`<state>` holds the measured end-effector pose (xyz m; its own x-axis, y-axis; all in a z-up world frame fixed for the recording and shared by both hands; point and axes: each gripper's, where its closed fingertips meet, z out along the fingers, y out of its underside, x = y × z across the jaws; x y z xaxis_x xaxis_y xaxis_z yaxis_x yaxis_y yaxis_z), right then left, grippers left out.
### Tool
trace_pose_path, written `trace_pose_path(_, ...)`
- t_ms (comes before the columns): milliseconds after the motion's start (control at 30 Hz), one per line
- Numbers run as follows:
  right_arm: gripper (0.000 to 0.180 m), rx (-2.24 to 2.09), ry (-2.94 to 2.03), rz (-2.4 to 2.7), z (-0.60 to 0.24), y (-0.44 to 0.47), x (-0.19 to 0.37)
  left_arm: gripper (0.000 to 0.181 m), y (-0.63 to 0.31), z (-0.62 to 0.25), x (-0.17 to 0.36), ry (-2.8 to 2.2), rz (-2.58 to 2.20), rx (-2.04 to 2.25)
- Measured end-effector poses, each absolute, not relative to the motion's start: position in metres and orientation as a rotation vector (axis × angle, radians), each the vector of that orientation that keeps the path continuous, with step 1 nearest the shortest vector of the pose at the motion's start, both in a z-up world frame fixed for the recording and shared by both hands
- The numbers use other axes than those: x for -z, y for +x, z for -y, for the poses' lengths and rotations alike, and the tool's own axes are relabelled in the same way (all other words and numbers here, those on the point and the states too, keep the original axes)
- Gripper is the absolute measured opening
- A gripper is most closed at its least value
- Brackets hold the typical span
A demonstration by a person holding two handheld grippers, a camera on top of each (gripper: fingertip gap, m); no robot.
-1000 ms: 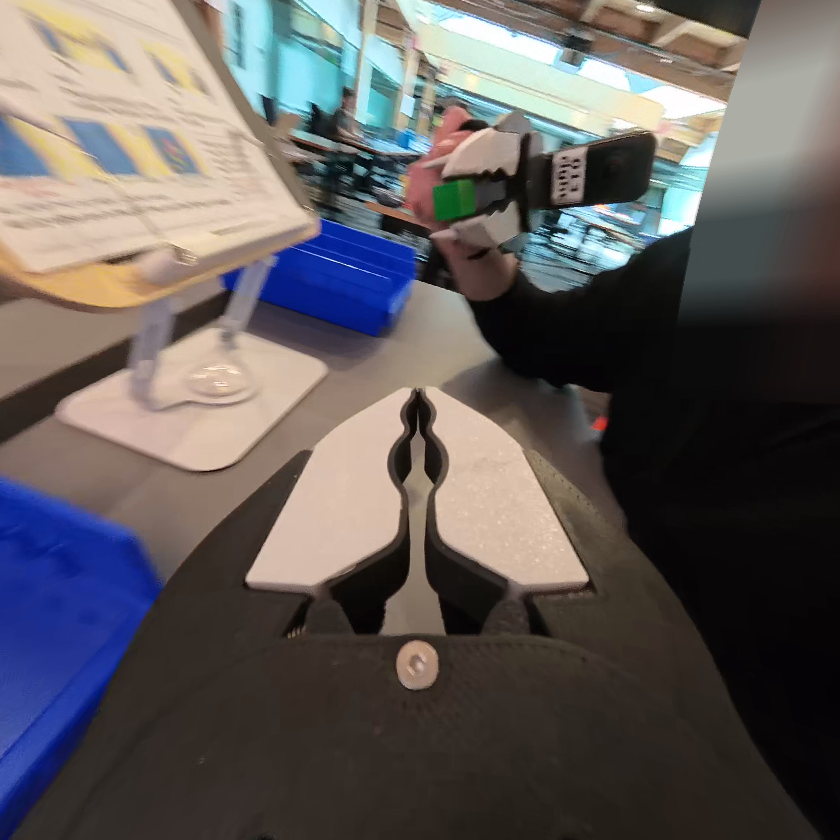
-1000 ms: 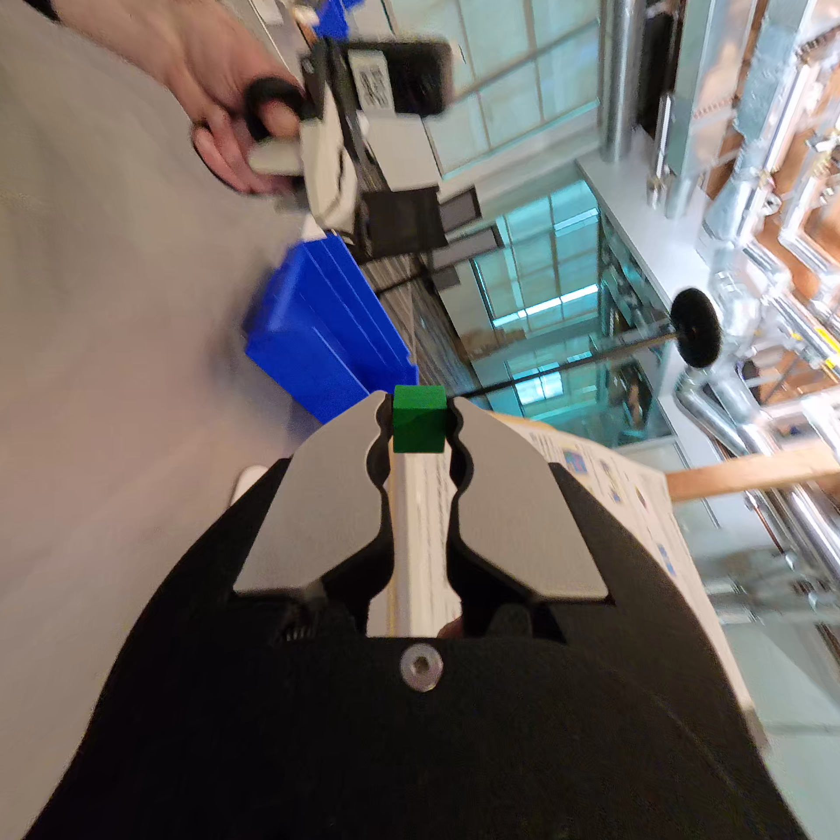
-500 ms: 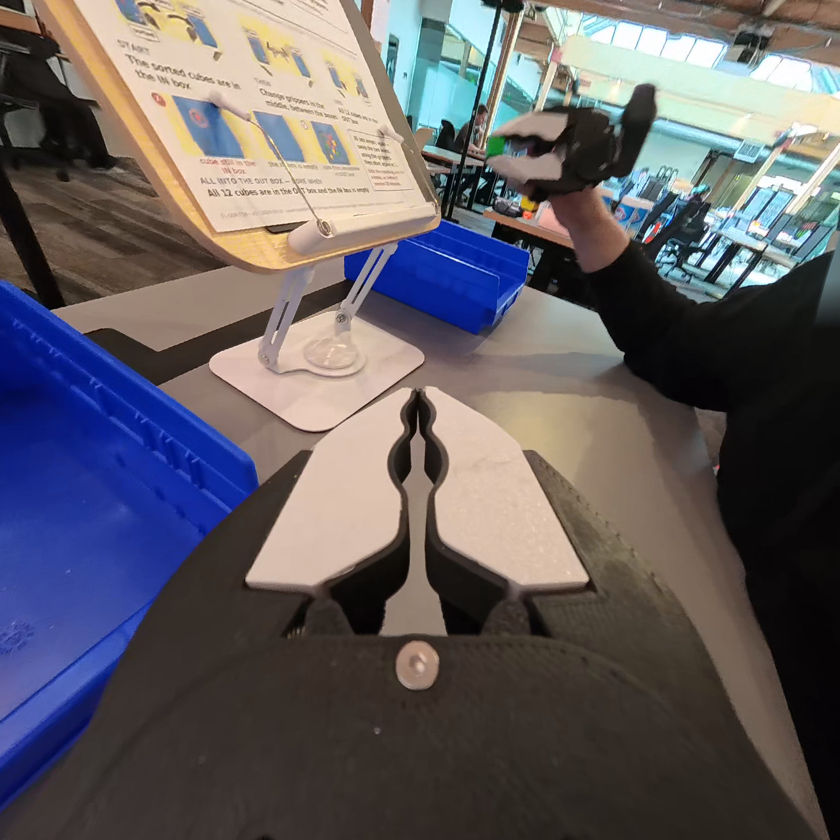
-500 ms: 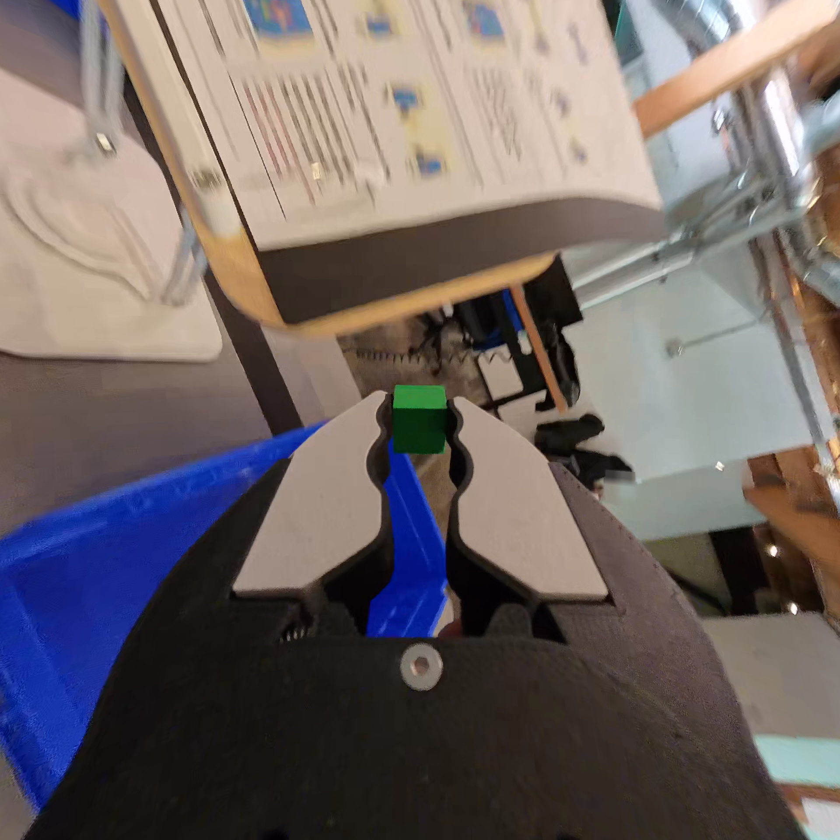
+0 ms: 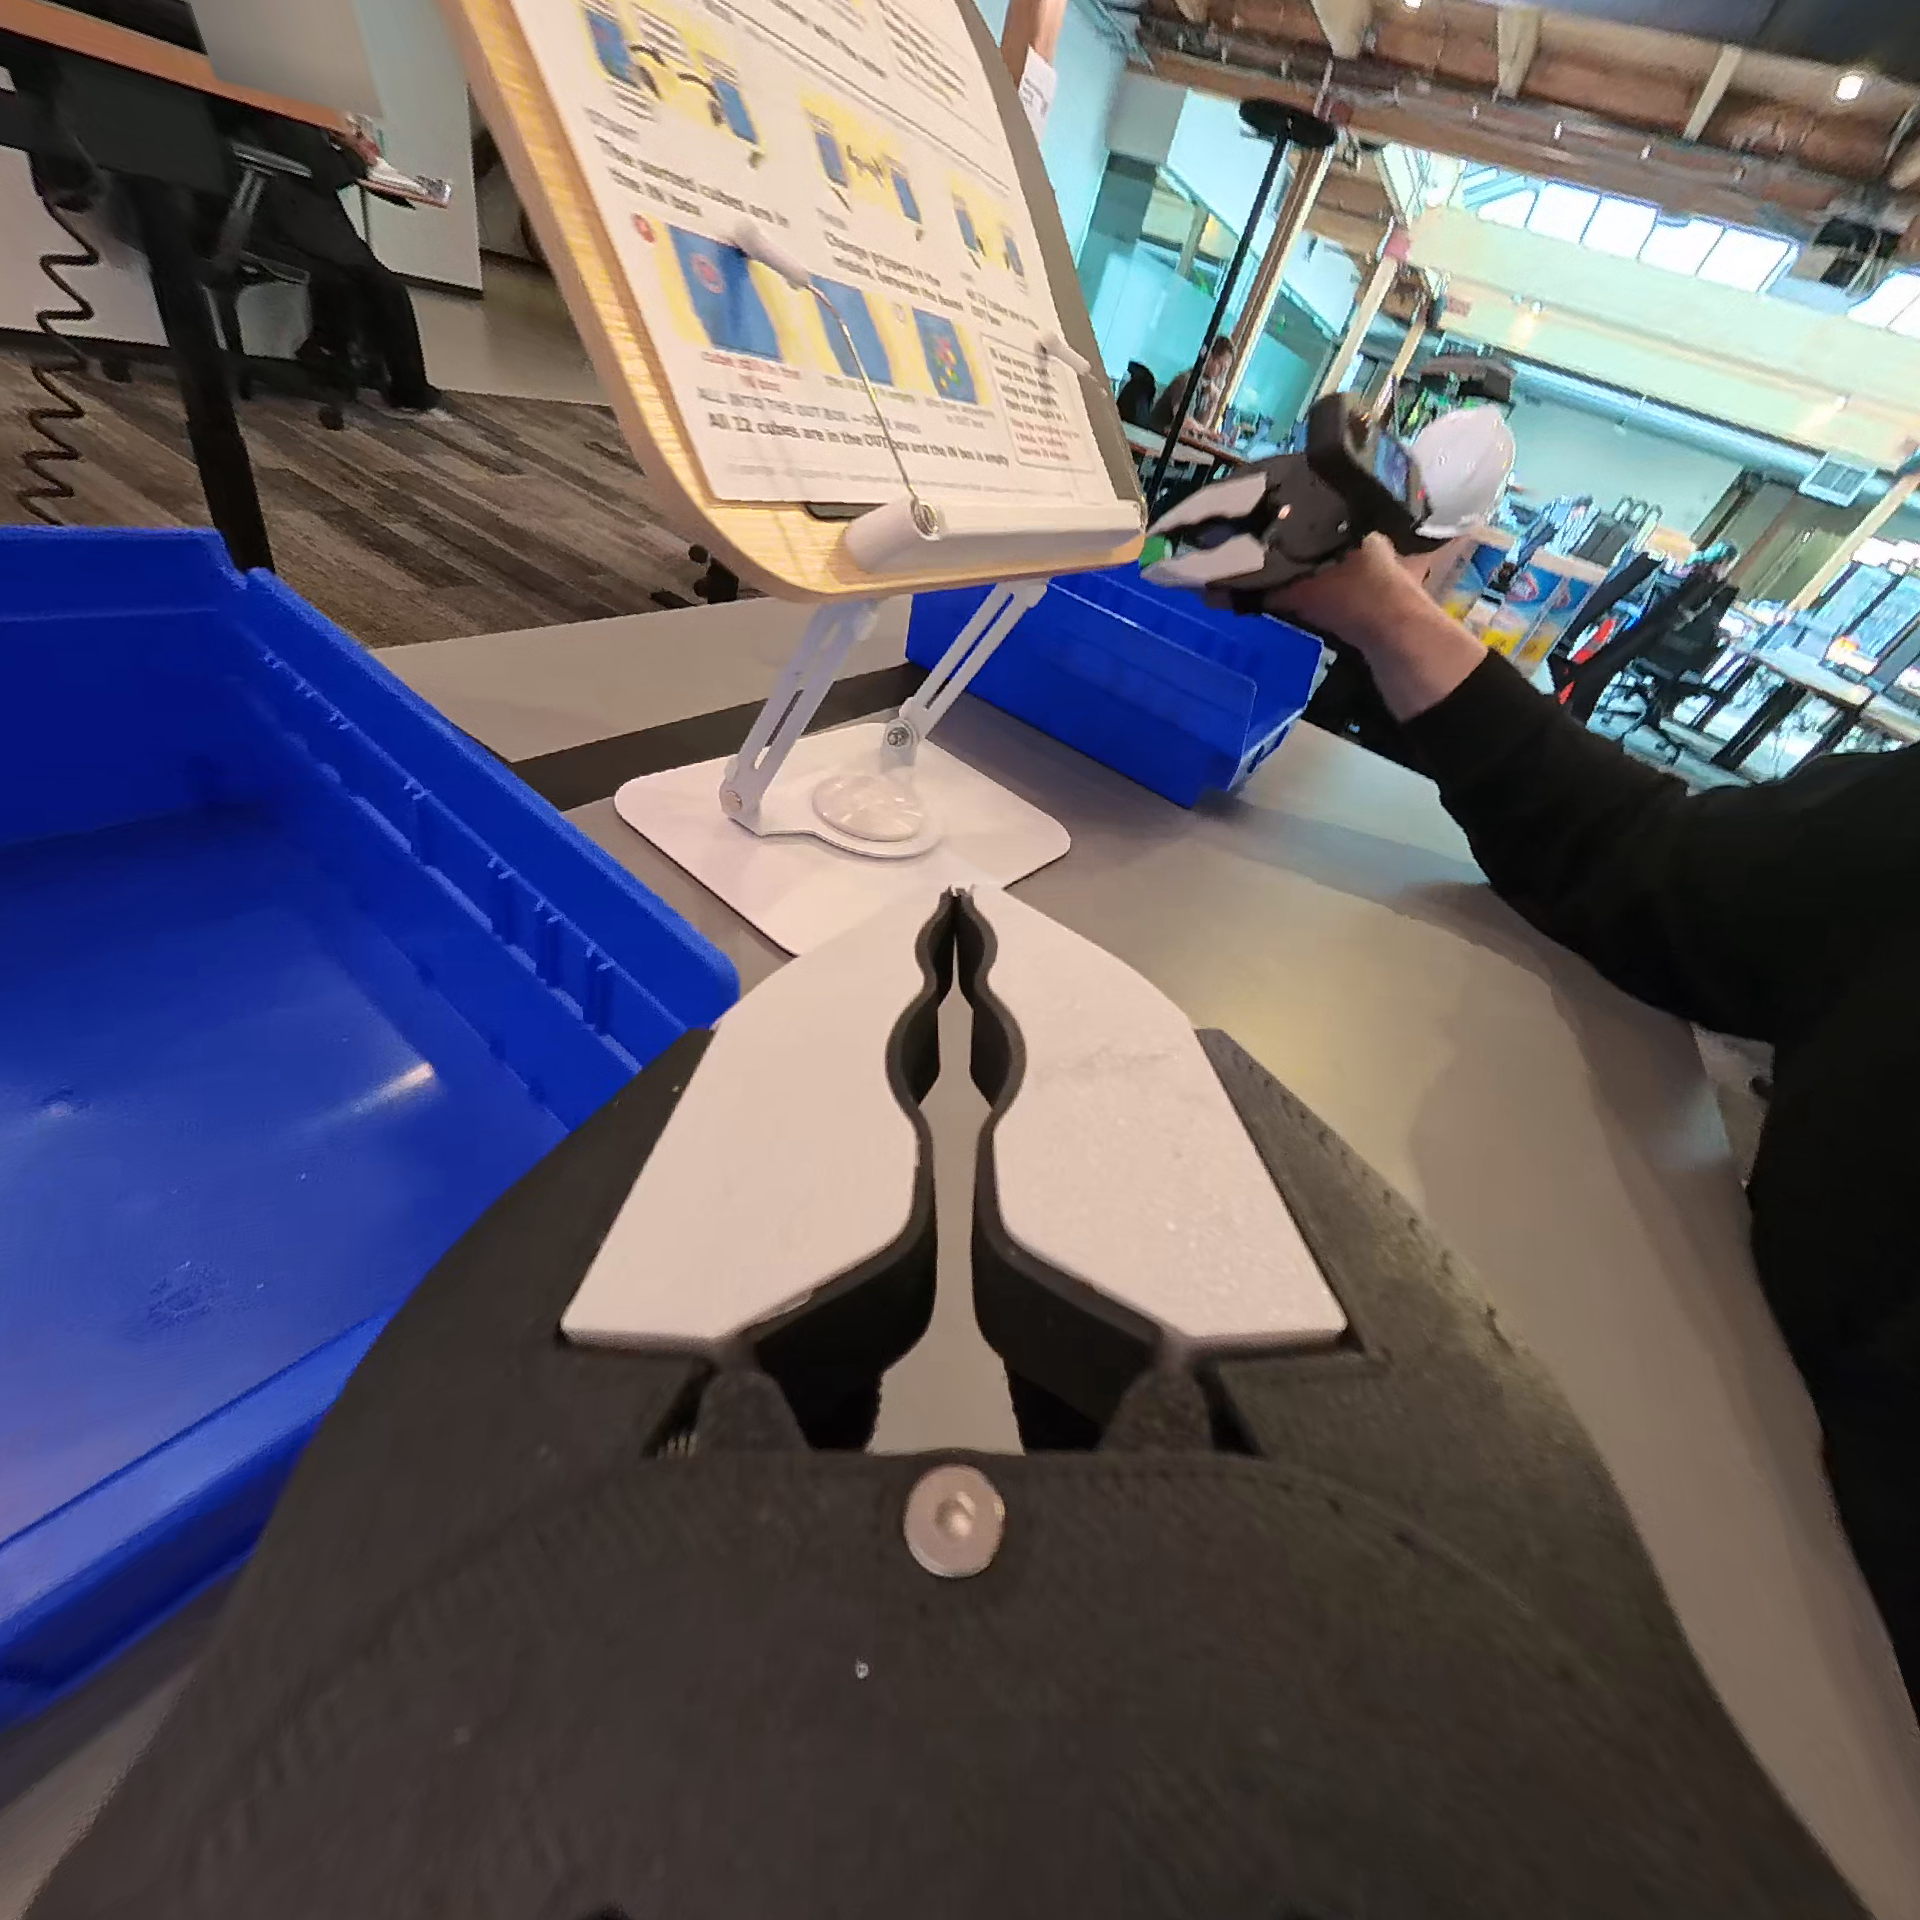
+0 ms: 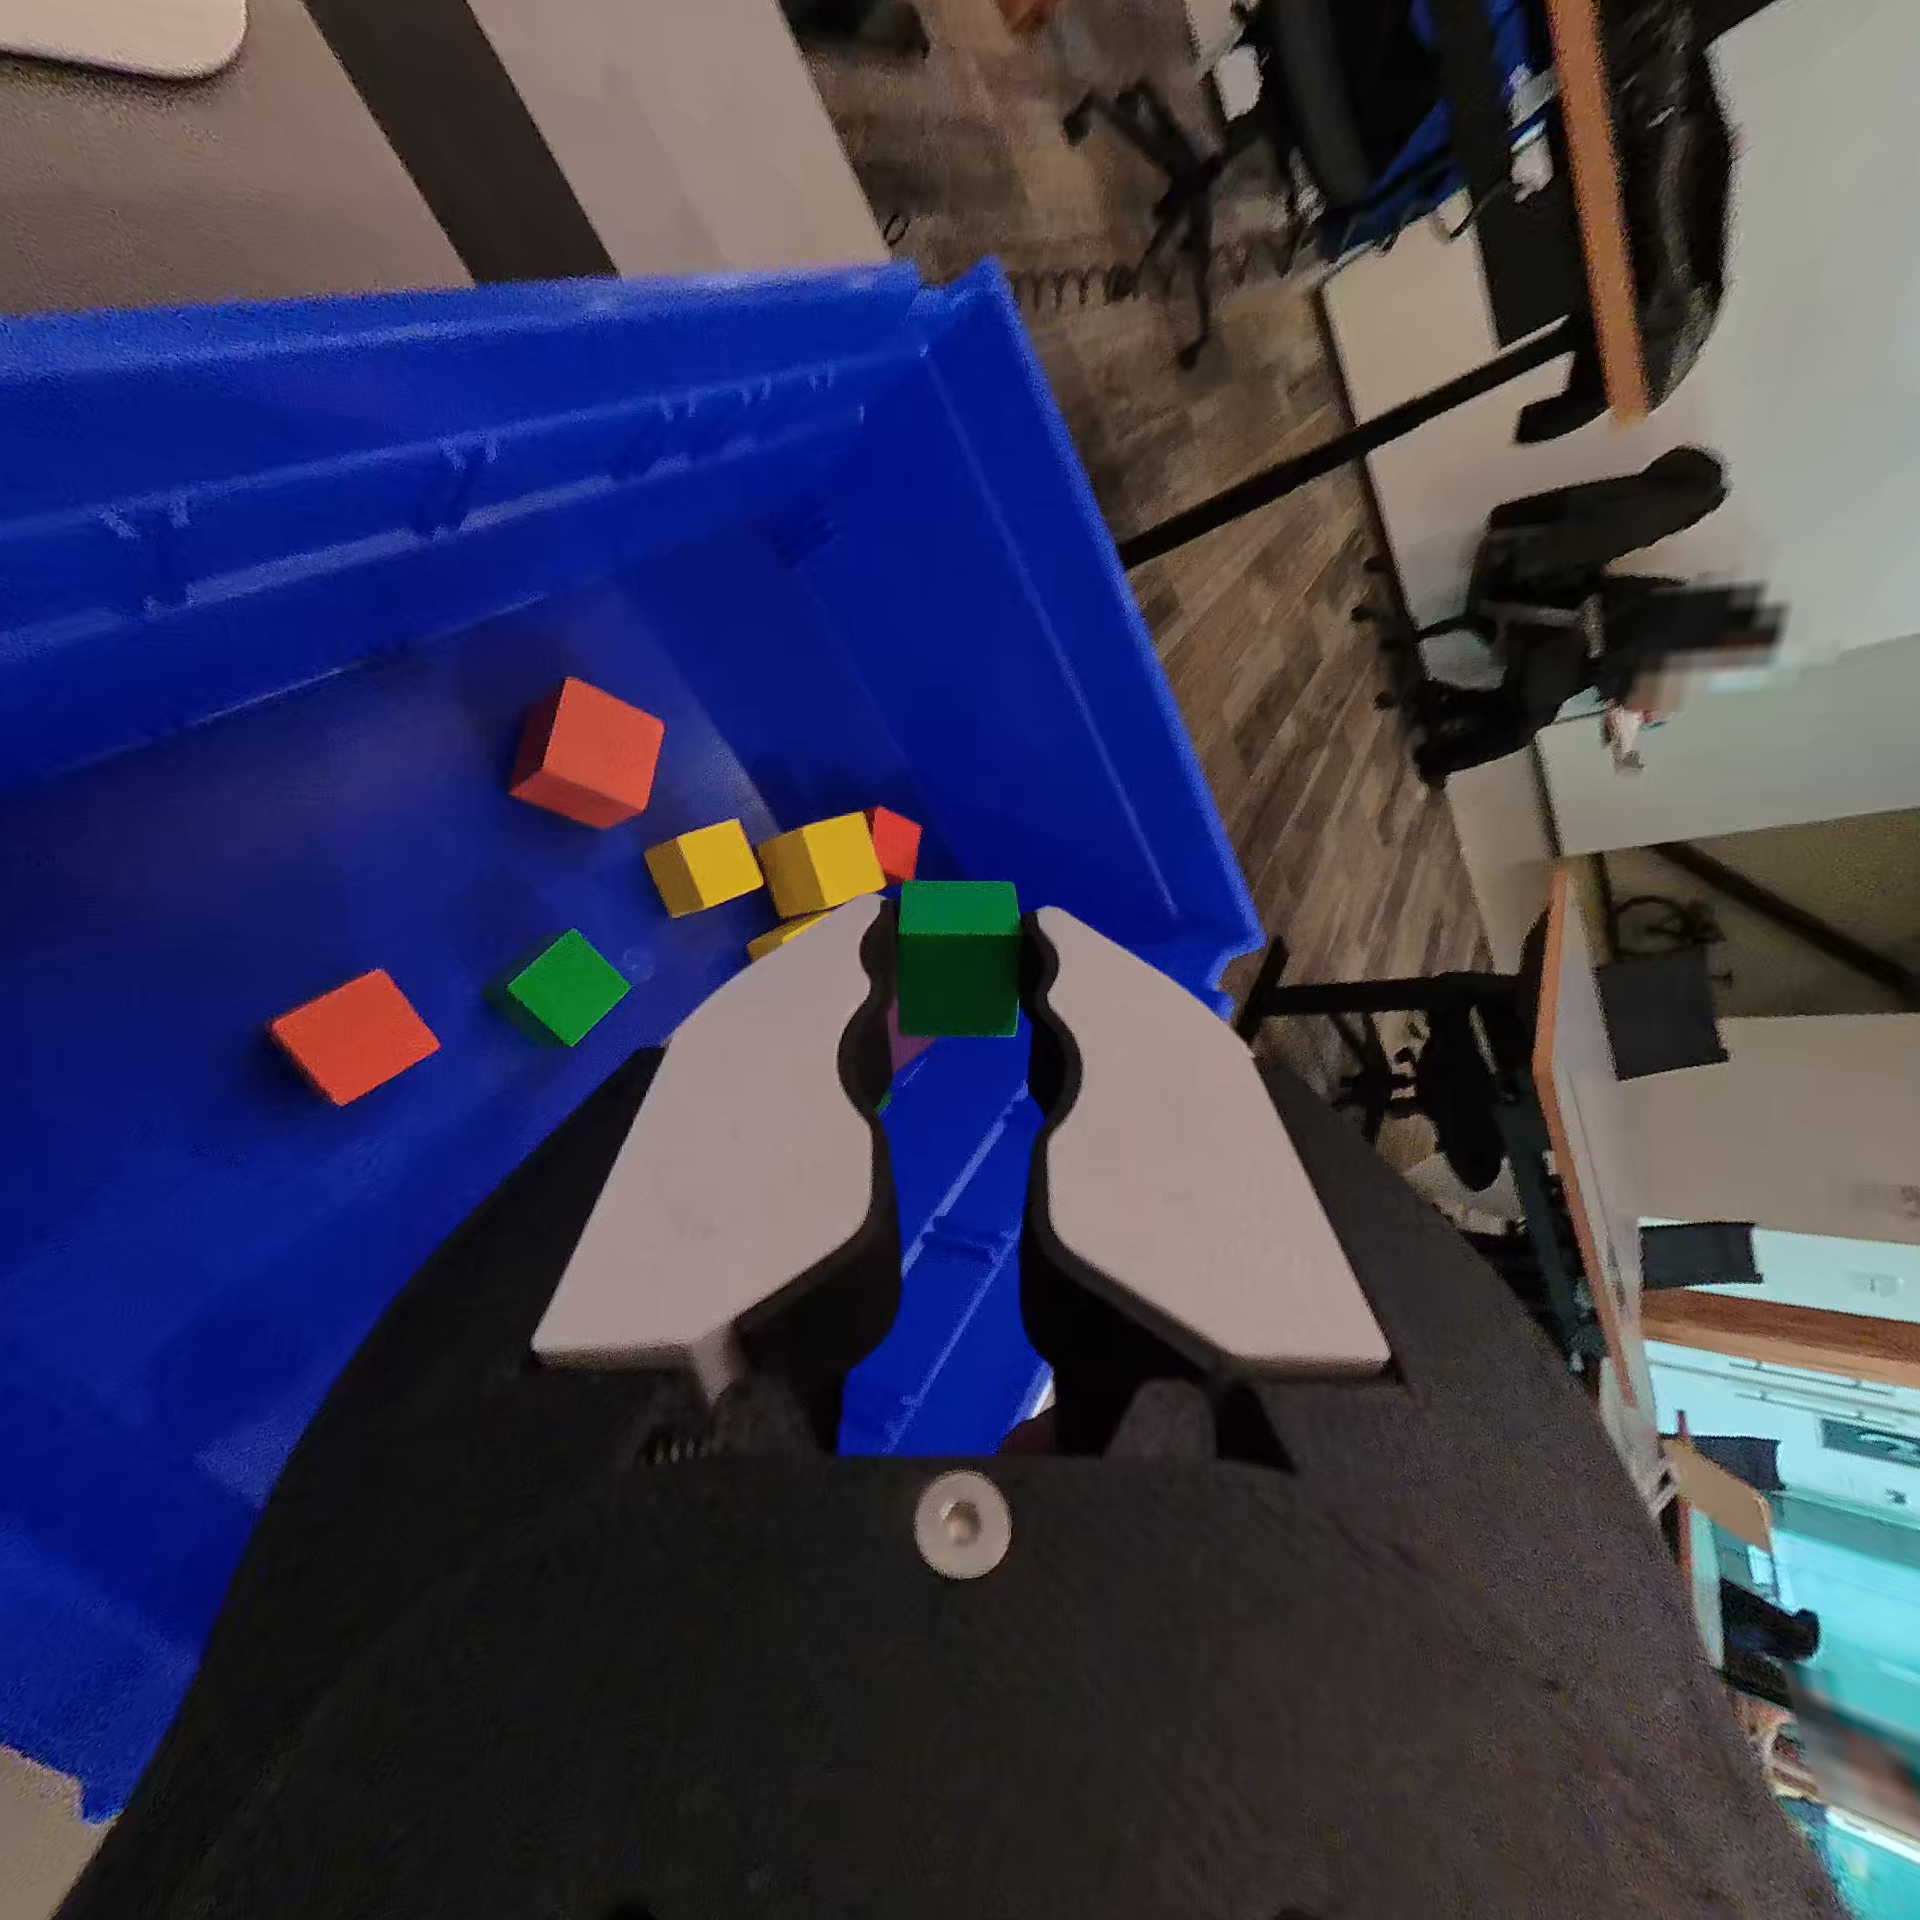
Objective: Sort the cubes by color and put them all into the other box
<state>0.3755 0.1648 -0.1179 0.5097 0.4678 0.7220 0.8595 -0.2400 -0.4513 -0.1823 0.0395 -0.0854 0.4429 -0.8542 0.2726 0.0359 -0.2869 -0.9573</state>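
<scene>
My right gripper [image 6: 956, 920] is shut on a green cube [image 6: 956, 961] and holds it in the air above a blue box [image 6: 520, 468]. In that box lie red cubes [image 6: 587, 748], yellow cubes [image 6: 704, 864] and a green cube [image 6: 566, 985]; a purple bit [image 6: 902, 1039] shows between my fingers. My left gripper [image 5: 961, 904] is shut and empty, low over the grey table [image 5: 1351, 935] beside a blue box [image 5: 312, 1039]. The left wrist view shows the right gripper [image 5: 1179, 545] raised beside the document stand.
A white stand [image 5: 842, 810] holding an instruction board [image 5: 831, 312] is in the middle of the table. A second blue box [image 5: 1101, 675] lies behind it. A black-sleeved arm [image 5: 1662, 883] reaches across the right side. Desks and chairs stand on the floor beyond. There is about 60 centimetres between the tips of the two grippers.
The right gripper has swung with the green cube from facing the board to looking down over the box of cubes. The left gripper stays shut and its view has turned left.
</scene>
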Motion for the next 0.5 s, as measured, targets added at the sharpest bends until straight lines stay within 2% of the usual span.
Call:
trace_pose_path(300,0.024,0.532,-2.087,1.035,-0.168,0.393,0.153,0.0,-0.189,-0.045,0.091,-1.64,-0.691,1.03)
trace_pose_path(367,0.044,0.568,-2.134,1.012,-0.17,0.399,0.158,0.0,-0.189,-0.047,0.093,-1.65,-0.69,1.023)
trace_pose_path(500,0.051,0.601,-2.119,1.006,-0.171,0.398,0.155,0.0,-0.189,-0.047,0.096,-1.662,-0.695,1.015)
